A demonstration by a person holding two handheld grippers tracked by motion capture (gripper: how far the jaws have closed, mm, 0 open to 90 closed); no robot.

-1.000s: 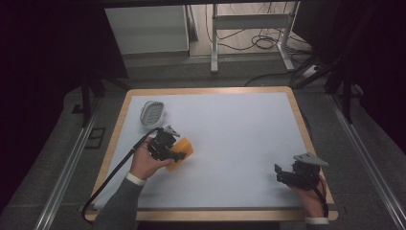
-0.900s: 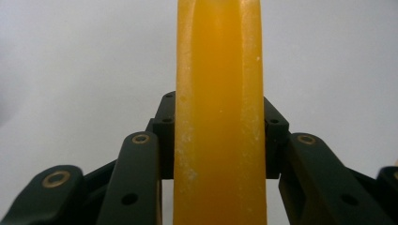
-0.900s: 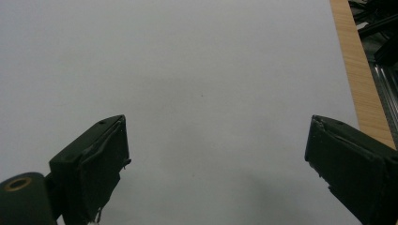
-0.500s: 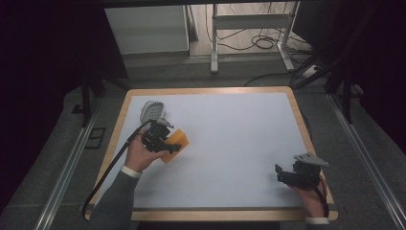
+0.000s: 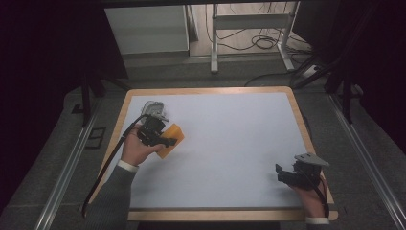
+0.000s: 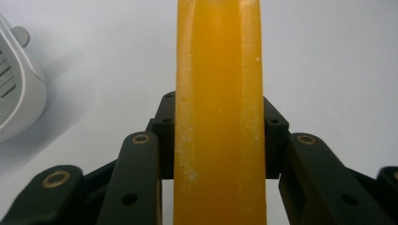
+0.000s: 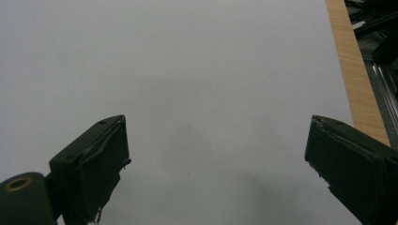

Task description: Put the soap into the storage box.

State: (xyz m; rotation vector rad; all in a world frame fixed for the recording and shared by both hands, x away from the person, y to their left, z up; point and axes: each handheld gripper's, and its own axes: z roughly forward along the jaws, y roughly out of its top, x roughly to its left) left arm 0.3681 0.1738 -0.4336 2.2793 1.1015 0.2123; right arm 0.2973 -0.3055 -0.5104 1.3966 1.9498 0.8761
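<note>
- Left tongs [image 5: 160, 140] clench an orange sponge [image 5: 171, 139], held edge-on just above the worktop [image 5: 230, 143] near its left edge.
- Likely step: carrying it; next, set it down or wipe.
- The sponge looks soft and porous, slab-shaped; a white ribbed plastic dish [image 6: 16, 101] sits beside it.
- Right tongs [image 5: 286, 174] gape empty.

A lab: white wood-edged counter [image 5: 210, 93] on grey carpet, metal rails [image 5: 62, 177], loose cables [image 5: 258, 40], dark surroundings.

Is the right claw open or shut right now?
Open. In the right gripper view the right claw has its two jaws far apart, with bare white table between them and nothing held.
</note>
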